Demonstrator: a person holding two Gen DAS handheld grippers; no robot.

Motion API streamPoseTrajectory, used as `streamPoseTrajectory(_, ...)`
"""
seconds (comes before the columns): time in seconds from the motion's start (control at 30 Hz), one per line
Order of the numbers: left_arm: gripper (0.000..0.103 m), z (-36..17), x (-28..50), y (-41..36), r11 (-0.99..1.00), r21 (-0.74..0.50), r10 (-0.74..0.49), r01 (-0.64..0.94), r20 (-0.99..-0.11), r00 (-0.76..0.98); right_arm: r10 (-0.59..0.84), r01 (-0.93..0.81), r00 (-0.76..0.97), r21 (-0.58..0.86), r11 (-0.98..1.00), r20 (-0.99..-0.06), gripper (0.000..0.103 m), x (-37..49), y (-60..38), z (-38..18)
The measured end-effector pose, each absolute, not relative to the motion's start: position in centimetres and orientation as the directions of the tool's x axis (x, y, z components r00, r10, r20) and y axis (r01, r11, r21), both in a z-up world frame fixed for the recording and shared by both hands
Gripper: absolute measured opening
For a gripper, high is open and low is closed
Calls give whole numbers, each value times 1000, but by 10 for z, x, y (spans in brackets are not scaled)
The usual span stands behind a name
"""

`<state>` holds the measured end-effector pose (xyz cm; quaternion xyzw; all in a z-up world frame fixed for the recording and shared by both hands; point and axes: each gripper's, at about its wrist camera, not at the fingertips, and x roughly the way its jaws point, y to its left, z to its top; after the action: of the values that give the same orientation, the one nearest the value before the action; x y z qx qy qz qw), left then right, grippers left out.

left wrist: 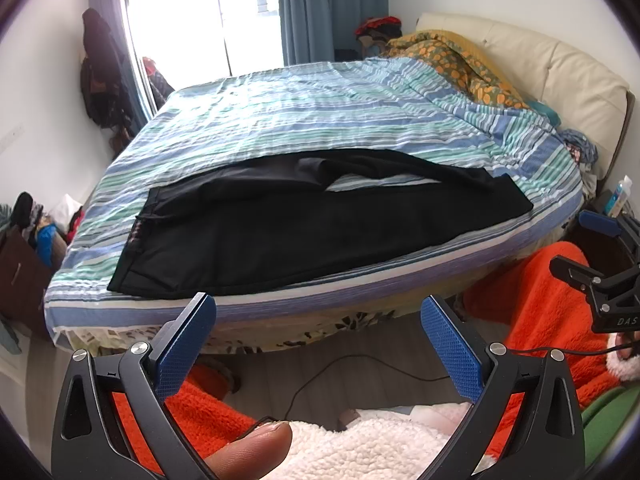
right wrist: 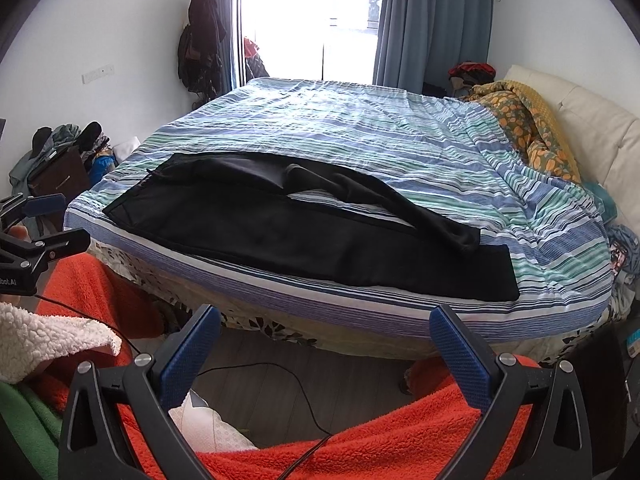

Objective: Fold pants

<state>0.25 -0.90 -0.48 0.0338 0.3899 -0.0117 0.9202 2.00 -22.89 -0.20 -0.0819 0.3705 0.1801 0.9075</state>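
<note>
Left hand-held gripper (left wrist: 318, 320) and right hand-held gripper (right wrist: 324, 330) gape wide, empty, short of black pants (left wrist: 304, 224)

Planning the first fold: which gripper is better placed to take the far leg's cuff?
Right, probably. The black pants have their cuffs toward the right gripper; the waistband faces the left gripper. Both are open, off the bed.

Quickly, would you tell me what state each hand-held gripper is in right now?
Left hand-held gripper: open, holding nothing, short of the black pants.
Right hand-held gripper: open, holding nothing.
</note>
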Motion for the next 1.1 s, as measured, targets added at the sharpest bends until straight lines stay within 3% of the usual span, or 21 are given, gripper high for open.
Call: streamPoseTrajectory(1.1, 102, -6, 0, -10, 997, 61, 12, 46, -716, 698, 268, -387, 649, -6, 922, -712, 103, 22, -228, -4)
